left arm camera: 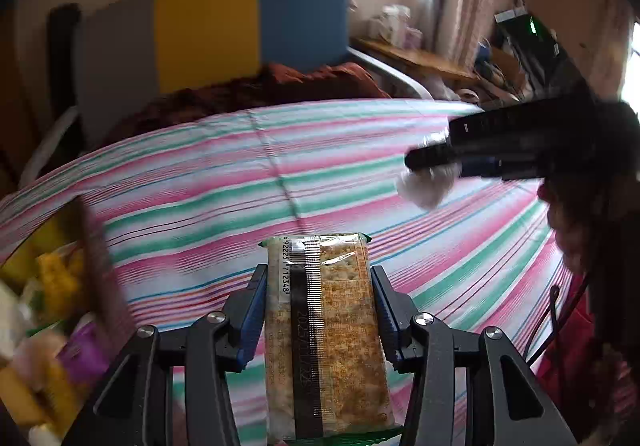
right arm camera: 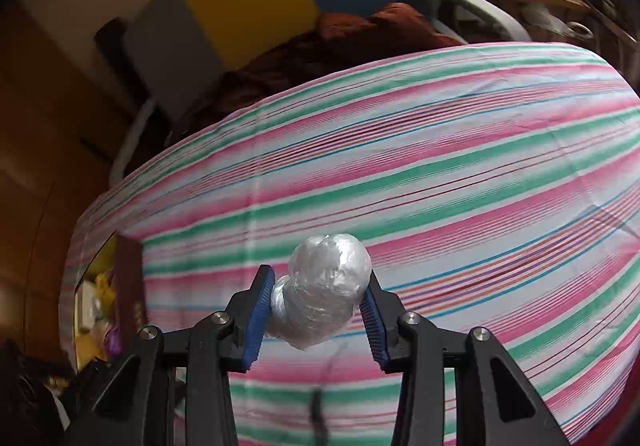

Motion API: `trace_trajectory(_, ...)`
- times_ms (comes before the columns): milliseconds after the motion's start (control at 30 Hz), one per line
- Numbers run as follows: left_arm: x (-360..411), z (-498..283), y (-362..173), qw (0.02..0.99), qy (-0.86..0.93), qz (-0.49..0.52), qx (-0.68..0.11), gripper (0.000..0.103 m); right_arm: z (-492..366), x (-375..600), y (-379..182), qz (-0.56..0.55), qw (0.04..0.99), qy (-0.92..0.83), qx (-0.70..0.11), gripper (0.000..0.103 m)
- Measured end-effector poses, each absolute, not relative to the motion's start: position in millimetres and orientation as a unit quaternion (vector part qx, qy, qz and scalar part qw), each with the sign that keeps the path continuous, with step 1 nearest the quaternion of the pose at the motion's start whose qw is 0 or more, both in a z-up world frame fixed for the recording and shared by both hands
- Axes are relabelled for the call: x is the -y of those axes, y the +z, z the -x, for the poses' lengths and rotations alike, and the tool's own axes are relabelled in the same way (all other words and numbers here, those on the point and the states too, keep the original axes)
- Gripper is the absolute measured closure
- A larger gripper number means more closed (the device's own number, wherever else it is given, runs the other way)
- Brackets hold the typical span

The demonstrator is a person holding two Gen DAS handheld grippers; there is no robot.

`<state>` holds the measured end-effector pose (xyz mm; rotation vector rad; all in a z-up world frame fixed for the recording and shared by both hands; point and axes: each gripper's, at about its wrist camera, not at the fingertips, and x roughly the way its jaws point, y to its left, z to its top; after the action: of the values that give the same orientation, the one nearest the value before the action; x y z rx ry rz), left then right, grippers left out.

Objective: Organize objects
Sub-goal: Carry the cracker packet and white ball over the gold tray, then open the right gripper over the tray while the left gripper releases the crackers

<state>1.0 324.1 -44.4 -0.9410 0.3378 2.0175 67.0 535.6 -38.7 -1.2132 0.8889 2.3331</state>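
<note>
Blue ribbed pads on your left gripper are clamped against both long sides of a cracker packet, which stands lengthwise between the fingers, clear of the cloth below. Your right gripper is closed nearly as far, pinching a lumpy ball of clear crinkled plastic wrap near its middle, so that the larger lobe bulges out past the fingertips. In the left wrist view that same gripper comes in from the right with the white bundle hanging under its tips, well above the surface.

Beyond both loads lies the striped bedsheet in pink, green and white, with nothing loose on the stretch you can see. At its left edge sits an open box with a dark wall, already holding yellow, purple and white packets, though blur hides what they are.

So both items are picked up and neither is put away. You probably have only these two left to drop in the box, which lies nearer your left gripper.
</note>
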Motion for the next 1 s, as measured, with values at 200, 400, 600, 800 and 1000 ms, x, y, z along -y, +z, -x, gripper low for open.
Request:
trace_trajectory(200, -247, 14, -22, 0.379, 0.845, 0.368, -0.085, 0.054, -49, -479, -33, 0.433, 0.111, 0.845, -0.292, 0.061)
trace_trajectory(400, -161, 38, -13, 0.292, 0.881, 0.369, -0.033, 0.054, -23, -392, -18, 0.441, 0.014, 0.869, -0.227, 0.061)
trace_trajectory(600, -105, 71, -34, 0.221, 0.891, 0.396, 0.003, 0.054, 1, -304, -12, 0.461, -0.066, 0.873, -0.147, 0.061)
trace_trajectory(800, -93, 81, -54, 0.201, 0.888, 0.413, 0.013, 0.054, 16, -244, -32, 0.496, -0.096, 0.860, -0.075, 0.061)
trace_trajectory(1000, -91, 84, -68, 0.191, 0.886, 0.422, 0.004, 0.054, 20, -235, -50, 0.521, -0.078, 0.849, -0.040, 0.058)
